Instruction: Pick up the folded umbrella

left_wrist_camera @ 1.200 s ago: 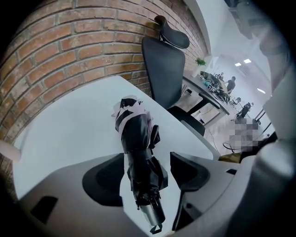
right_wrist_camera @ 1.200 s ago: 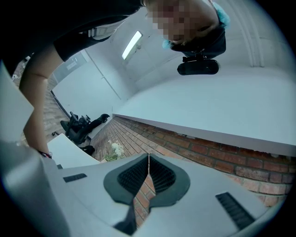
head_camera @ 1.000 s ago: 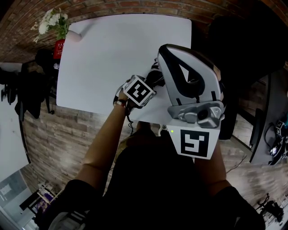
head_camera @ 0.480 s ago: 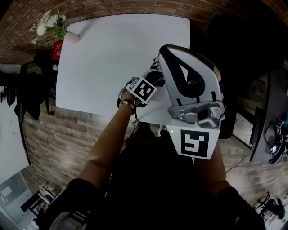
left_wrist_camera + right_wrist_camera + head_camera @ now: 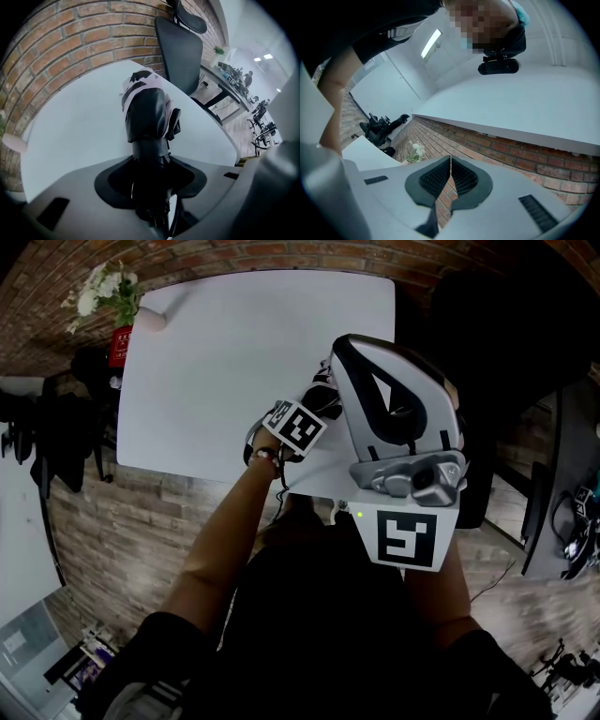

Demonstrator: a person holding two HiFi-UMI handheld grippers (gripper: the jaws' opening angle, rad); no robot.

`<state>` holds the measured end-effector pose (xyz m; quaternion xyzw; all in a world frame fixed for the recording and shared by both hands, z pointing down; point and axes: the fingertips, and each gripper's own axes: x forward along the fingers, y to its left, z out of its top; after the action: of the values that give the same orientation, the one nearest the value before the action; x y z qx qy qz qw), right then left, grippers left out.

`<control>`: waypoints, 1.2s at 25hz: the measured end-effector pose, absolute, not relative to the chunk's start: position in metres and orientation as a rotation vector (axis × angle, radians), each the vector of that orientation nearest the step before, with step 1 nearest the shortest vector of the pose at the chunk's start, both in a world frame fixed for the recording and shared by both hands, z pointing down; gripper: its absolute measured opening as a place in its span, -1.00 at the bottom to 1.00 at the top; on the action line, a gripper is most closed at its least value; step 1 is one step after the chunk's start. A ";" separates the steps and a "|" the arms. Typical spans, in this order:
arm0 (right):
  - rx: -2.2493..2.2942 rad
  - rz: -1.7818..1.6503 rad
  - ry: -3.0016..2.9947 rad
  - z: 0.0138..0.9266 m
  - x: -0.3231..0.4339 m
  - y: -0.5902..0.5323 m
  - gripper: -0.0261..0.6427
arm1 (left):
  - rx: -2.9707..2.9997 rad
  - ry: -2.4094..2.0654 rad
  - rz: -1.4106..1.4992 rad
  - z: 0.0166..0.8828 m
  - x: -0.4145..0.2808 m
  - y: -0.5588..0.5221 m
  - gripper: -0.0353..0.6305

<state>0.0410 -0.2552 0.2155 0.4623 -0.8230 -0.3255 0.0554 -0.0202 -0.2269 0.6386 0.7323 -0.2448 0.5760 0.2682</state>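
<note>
The folded umbrella (image 5: 145, 112) is black with a white patterned far end and lies on the white table (image 5: 70, 122). In the left gripper view its dark near end runs between the pads of my left gripper (image 5: 149, 169), which points steeply down. Those jaws have just been closing and now press on the umbrella. In the head view the left marker cube (image 5: 300, 425) sits beside my right gripper (image 5: 352, 345), which hides most of the umbrella. My right gripper (image 5: 450, 174) is shut on nothing and aims at the brick wall.
A black office chair (image 5: 180, 51) stands past the table's far edge. Flowers (image 5: 112, 287) and a red item (image 5: 122, 341) sit by the far left corner, near a small white cup (image 5: 150, 320). The brick wall (image 5: 70, 37) borders the table.
The left gripper's marker cube has shifted slightly toward the right gripper and settled lower over the umbrella. The right gripper has kept still.
</note>
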 end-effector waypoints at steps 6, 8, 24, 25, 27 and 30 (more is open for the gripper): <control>1.421 -0.961 -2.519 0.213 0.042 -0.256 -0.83 | 2.052 -0.660 1.516 0.630 -0.020 -0.233 -0.33; 1.431 -0.961 -2.525 0.210 0.042 -0.254 -0.83 | 2.092 -0.669 1.474 0.618 -0.017 -0.236 -0.33; 1.438 -0.990 -2.562 0.194 0.034 -0.247 -0.83 | 2.598 -1.037 0.970 0.430 -0.012 -0.282 -0.33; 1.433 -0.989 -2.565 0.194 0.032 -0.247 -0.83 | 2.625 -1.055 0.946 0.419 -0.013 -0.281 -0.33; 1.428 -0.983 -2.576 0.192 0.029 -0.246 -0.83 | 2.676 -1.106 0.904 0.400 -0.014 -0.280 -0.33; 1.439 -0.974 -2.604 0.189 0.031 -0.243 -0.83 | 2.743 -1.178 0.852 0.377 -0.015 -0.276 -0.33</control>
<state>0.0309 -0.2427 0.1887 0.4596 -0.8319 -0.3110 0.0056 -0.0148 -0.2763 0.3766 0.8834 -0.3794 0.2745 0.0184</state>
